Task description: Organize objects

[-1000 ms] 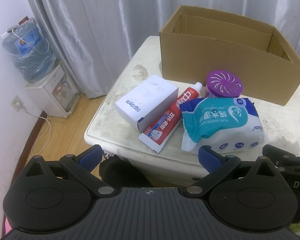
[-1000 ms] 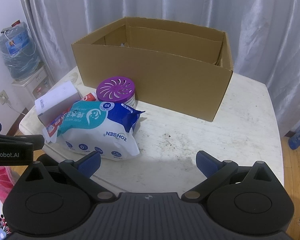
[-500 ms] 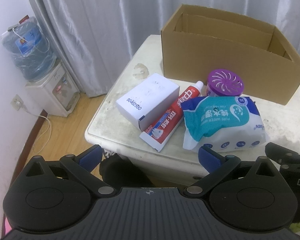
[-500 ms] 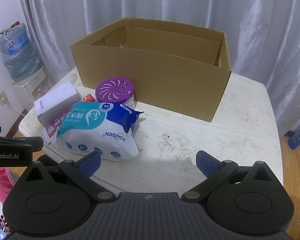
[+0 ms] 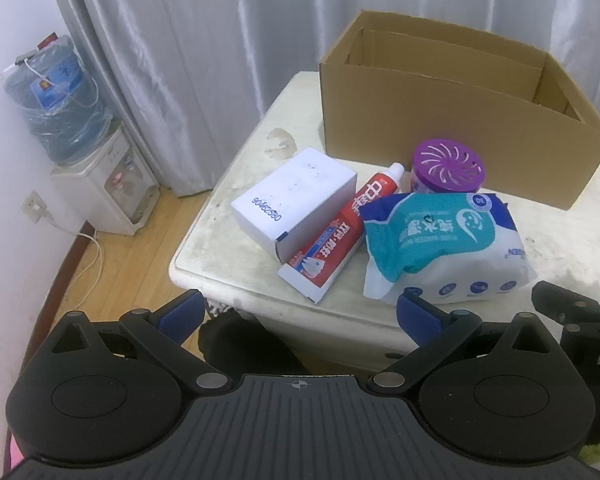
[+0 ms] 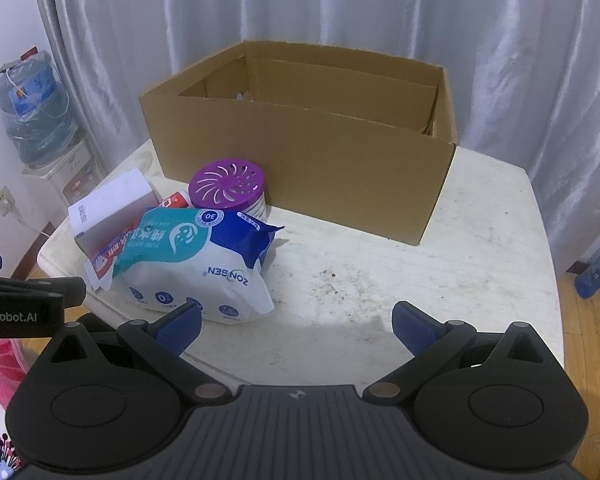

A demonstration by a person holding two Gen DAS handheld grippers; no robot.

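While both grippers hang off the near edge of the table (image 6: 480, 240), nothing's gripped. Left gripper (image 5: 298, 314): jaws spread wide, blue fingertips (image 5: 180, 312) empty, sitting below/in front of the table's front-left corner. Right gripper (image 6: 296, 322): also wide, empty, over bare tabletop near the front edge; its left pad (image 6: 178, 326) is just beside the wet wipes pack, can't tell if touching.

Items, all clustered on the table's left half, in front of the cardboard box (image 6: 300, 160):
- white carton (image 5: 294, 204) w/ printed number, leftmost, lying flat, angled.
- toothpaste tube (image 5: 340, 240), red/white, lies diagonal, cap toward the box, touching the carton's right side. In right wrist view mostly hidden behind the wipes.
- wet wipes pack (image 6: 196, 264), teal/blue/white, "ZONSEN" print, nearest the front edge, right of the tube, overlapping its edge.
- purple-lid air freshener tub (image 6: 228, 194), upright, between wipes and box front wall, just beside the wall; contact w/ the wall can't tell.

Box: open top, flaps folded in, at the back of the table. Interior mostly hidden by the front wall from both views; a small pale bit shows near the back-left inside, unidentifiable.

Bkgd: grey curtain (image 5: 220, 40) behind, water dispenser (image 5: 100, 152) w/ bottle at left on wood floor, blue bottle (image 6: 596, 268) on the floor at right. Tabletop is stained/scuffed mid-right.
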